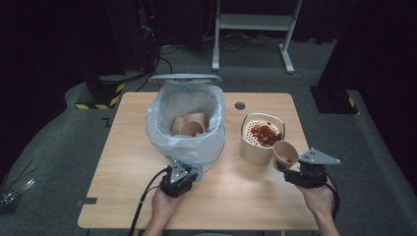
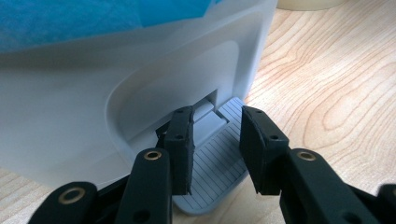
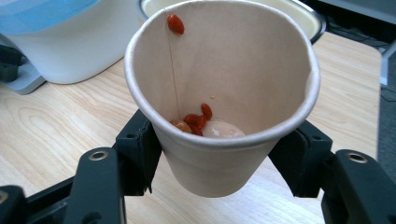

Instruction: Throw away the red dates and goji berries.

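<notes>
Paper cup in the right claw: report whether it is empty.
Nearly empty: the paper cup in the right claw has a few red berries clinging inside.

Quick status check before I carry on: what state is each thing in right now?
Bin lid: raised.
Bin: lined with a bag, paper cups inside.
Pedal: left gripper open, jaws over it.
Paper cup: clamped in the right gripper, tilted, a few red berries left.
Strainer pot: upright, red berries on its perforated insert.
</notes>
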Action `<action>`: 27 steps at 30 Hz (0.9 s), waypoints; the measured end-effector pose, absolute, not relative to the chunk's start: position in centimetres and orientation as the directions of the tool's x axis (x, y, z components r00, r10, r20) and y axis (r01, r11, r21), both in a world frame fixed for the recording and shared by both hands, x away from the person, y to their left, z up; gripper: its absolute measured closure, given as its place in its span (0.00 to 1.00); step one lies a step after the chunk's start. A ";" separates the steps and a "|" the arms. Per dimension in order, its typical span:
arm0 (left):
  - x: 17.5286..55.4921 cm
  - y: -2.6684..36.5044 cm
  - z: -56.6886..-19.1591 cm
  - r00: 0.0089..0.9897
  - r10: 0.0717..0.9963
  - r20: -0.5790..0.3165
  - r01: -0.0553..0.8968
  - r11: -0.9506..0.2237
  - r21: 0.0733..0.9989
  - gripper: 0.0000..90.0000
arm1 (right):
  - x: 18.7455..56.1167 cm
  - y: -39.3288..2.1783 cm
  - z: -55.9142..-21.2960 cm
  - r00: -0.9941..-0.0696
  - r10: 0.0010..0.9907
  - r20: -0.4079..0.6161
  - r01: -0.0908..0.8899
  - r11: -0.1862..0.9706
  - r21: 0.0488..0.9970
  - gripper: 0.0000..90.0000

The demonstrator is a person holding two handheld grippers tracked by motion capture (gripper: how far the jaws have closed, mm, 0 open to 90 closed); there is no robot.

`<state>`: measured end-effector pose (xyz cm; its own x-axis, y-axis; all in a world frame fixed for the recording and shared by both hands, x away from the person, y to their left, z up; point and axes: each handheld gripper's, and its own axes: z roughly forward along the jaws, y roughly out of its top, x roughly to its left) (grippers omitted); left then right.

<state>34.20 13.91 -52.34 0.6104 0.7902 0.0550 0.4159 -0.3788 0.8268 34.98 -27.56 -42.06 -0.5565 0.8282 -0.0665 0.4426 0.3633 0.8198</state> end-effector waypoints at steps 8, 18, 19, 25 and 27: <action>34.2 13.9 -52.3 0.611 0.790 0.053 0.415 -0.377 0.828 0.72 | 34.9 -26.4 -42.7 -0.575 0.818 -0.028 0.441 0.339 0.831 0.42; 34.2 13.9 -52.3 0.611 0.790 0.053 0.415 -0.377 0.828 0.72 | 35.1 -25.3 -42.7 -0.602 0.799 -0.010 0.433 0.337 0.836 0.42; 34.2 13.9 -52.3 0.611 0.789 0.056 0.415 -0.380 0.827 0.72 | 35.2 -25.2 -42.6 -0.604 0.797 -0.012 0.431 0.339 0.836 0.42; 34.2 13.9 -52.3 0.610 0.791 0.054 0.415 -0.377 0.828 0.72 | 35.6 -24.8 -42.6 -0.621 0.783 -0.017 0.427 0.357 0.831 0.42; 34.2 13.9 -52.3 0.611 0.790 0.057 0.415 -0.381 0.826 0.72 | 35.7 -24.6 -42.6 -0.629 0.777 -0.014 0.428 0.361 0.828 0.42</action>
